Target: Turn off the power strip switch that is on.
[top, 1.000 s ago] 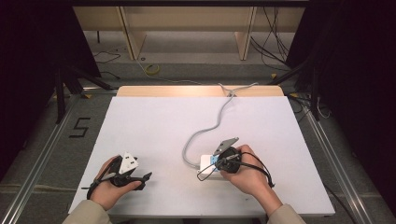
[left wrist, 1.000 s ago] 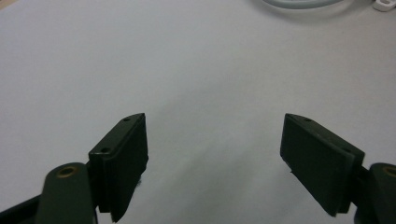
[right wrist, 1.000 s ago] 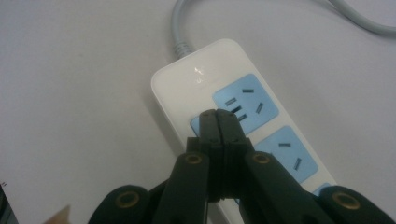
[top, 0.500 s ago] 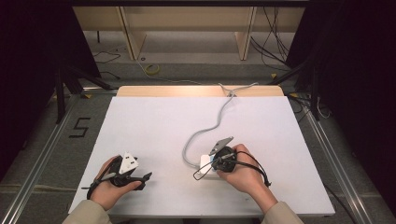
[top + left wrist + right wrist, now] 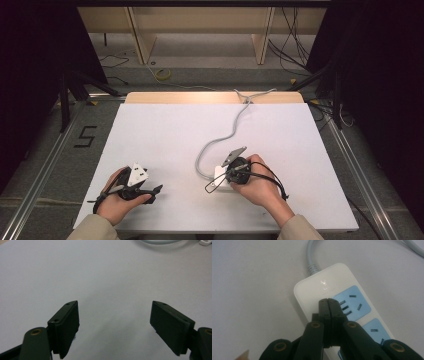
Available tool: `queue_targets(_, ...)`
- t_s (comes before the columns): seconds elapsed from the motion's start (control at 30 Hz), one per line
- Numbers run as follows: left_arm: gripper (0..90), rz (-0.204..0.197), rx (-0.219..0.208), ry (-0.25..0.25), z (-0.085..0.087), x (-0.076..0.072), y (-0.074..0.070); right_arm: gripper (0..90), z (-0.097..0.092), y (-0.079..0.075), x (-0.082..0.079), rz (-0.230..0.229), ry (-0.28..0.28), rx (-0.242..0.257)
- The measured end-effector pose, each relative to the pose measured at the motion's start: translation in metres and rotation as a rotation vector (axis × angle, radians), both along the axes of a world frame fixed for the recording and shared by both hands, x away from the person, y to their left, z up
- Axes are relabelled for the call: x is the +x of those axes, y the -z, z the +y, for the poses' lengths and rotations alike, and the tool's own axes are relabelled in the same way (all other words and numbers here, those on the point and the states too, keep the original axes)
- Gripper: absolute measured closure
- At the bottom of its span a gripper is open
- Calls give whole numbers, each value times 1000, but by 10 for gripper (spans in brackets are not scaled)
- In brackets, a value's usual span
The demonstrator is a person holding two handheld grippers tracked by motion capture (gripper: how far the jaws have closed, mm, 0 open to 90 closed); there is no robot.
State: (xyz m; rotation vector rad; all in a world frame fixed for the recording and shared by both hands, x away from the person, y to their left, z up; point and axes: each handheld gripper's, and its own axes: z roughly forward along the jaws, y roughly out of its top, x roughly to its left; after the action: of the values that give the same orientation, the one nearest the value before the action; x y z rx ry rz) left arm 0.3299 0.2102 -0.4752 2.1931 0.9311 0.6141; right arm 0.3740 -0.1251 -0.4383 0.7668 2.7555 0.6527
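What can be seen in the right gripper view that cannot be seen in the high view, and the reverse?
The right gripper view gives the blue socket panels with their slots, and the right gripper with jaws closed together above them.

The high view gives the person's hands, the left gripper resting apart on the table, and the full run of the grey cable.

Both show the white power strip on the white table.

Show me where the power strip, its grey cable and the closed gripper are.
power strip (image 5: 312, 291): right gripper view, bare white top.
grey cable (image 5: 235, 125): high view, mid-length.
right gripper (image 5: 328, 305): right gripper view, shut jaw tips.
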Motion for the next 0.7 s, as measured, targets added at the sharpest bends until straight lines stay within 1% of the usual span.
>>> queue_targets(0.13,232,0,-1,-1,0,0,0,900,0,0,0,0,-2,-9)
queue_targets(0.43,233,0,-2,1,-1,0,0,900,1,1,0,-3,-4,-8)
queue_targets(0.5,232,1,-2,1,-1,0,0,900,2,1,-1,-7,1,-14)
queue_targets(0.7,233,0,-1,1,-1,0,0,900,2,1,-2,-16,-8,-29)
